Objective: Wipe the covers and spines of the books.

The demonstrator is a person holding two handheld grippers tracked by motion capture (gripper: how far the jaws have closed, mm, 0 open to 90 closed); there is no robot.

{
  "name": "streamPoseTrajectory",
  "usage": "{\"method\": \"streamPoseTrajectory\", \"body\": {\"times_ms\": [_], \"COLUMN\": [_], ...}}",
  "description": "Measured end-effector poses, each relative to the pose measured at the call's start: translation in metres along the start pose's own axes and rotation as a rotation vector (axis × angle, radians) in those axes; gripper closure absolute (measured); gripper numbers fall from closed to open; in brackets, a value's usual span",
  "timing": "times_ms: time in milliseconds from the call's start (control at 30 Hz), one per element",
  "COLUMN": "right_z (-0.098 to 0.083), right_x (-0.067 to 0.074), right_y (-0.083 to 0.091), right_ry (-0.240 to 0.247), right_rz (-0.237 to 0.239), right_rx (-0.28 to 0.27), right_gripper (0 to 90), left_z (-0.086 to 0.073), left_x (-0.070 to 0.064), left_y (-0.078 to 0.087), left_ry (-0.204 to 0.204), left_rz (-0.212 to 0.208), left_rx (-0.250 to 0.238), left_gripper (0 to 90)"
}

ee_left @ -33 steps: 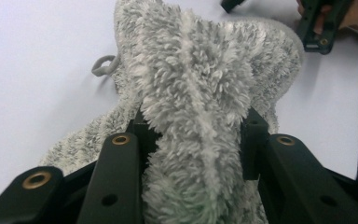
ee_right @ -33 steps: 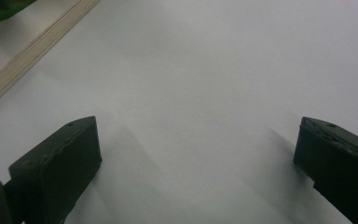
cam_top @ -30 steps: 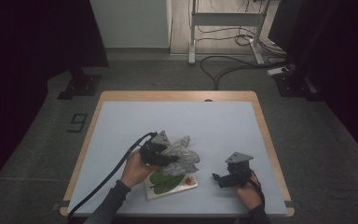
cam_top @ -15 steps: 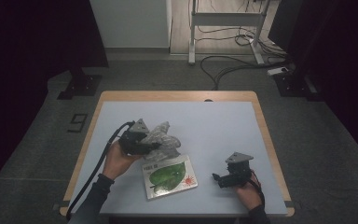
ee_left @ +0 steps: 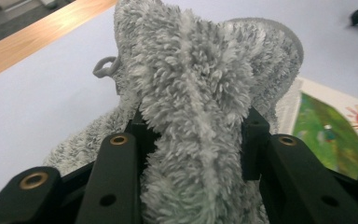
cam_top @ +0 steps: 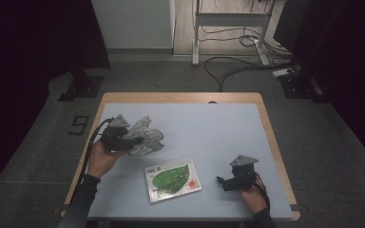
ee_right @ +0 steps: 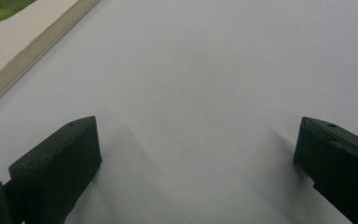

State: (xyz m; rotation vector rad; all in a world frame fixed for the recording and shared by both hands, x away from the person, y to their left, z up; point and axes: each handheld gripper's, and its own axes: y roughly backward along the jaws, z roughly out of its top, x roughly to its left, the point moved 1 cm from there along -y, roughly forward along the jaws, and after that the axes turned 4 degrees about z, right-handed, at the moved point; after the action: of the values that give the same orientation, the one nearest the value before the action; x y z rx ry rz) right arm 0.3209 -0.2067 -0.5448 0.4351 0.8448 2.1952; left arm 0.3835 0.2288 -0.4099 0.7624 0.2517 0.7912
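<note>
I am pinching a grey cloth (ee_left: 200, 93) in my left gripper (cam_top: 123, 137), both jaws pressing a thick fold of the fluffy pile between them. In the high view the cloth (cam_top: 145, 137) is hanging off the gripper over the left part of the table (cam_top: 209, 123), its loose end trailing toward the book (cam_top: 173, 179) but well apart from it. My right gripper (cam_top: 225, 181) is resting near the table's front right edge, its jaws spread wide with nothing between them, only bare table showing ahead and the book's corner (ee_right: 23, 51) off to one side.

What worries me is the grip itself. I am holding a bunched fold, not a flat edge, and plush pile compresses and slides; a quick swing could let the fold creep out of the jaws and drop the cloth in a heap. The small hanging loop (ee_left: 105, 69) is also dangling free and could snag on a jaw. If I am lowering the cloth, the trailing end may touch down first and drag, folding under itself. And if I am carrying it back toward the middle, that loose end could brush the book and nudge it askew, since my right gripper is not steadying it.
</note>
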Motion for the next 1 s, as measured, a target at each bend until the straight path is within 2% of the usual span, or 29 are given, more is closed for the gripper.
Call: {"method": "streamPoseTrajectory", "body": {"times_ms": [300, 400, 533, 767, 1000], "right_z": [0.000, 0.000, 0.000, 0.000, 0.000], "right_x": [0.000, 0.000, 0.000, 0.000, 0.000], "right_y": [0.000, 0.000, 0.000, 0.000, 0.000], "right_ry": [0.002, 0.003, 0.002, 0.002, 0.004], "right_rz": [0.000, 0.000, 0.000, 0.000, -0.001], "right_rx": [0.000, -0.001, 0.000, 0.000, -0.001], "right_gripper": [0.2, 0.2, 0.2, 0.2, 0.2], "left_z": [-0.024, -0.034, -0.048, -0.072, -0.086], "left_x": [0.027, 0.035, 0.045, 0.056, 0.057], "left_y": [0.007, 0.008, 0.006, -0.004, -0.017], "left_ry": [0.083, 0.115, 0.142, 0.188, 0.199], "left_rz": [0.050, 0.054, 0.071, 0.095, 0.075], "left_rx": [-0.006, -0.009, 0.005, 0.031, 0.040], "left_gripper": [60.0, 60.0, 60.0, 59.8, 58.9]}}
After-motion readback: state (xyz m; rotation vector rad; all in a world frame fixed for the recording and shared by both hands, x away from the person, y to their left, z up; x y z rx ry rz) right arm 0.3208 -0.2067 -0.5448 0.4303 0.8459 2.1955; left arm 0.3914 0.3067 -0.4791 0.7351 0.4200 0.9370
